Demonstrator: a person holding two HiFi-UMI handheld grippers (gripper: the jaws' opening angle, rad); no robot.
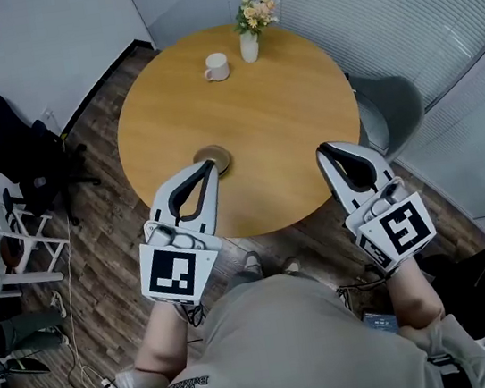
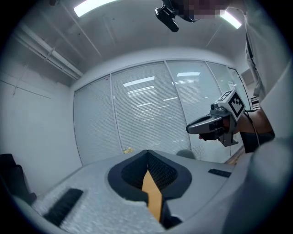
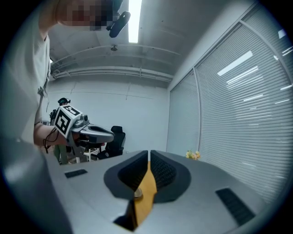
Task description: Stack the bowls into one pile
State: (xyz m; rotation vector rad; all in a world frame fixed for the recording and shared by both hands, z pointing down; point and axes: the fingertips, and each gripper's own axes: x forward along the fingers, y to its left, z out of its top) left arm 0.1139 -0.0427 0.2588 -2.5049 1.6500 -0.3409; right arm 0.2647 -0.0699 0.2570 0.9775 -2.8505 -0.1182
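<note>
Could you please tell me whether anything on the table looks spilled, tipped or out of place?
Nothing stands out. The mug and the vase of flowers stand upright at the far side, the brown bowl sits flat on the near side, and the table shows no spill.

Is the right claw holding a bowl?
No, the right claw has its jaws closed together, with nothing between them.

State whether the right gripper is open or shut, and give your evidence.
Shut. In the right gripper view, the right gripper shows its jaws together at the tips, with nothing held between them.
</note>
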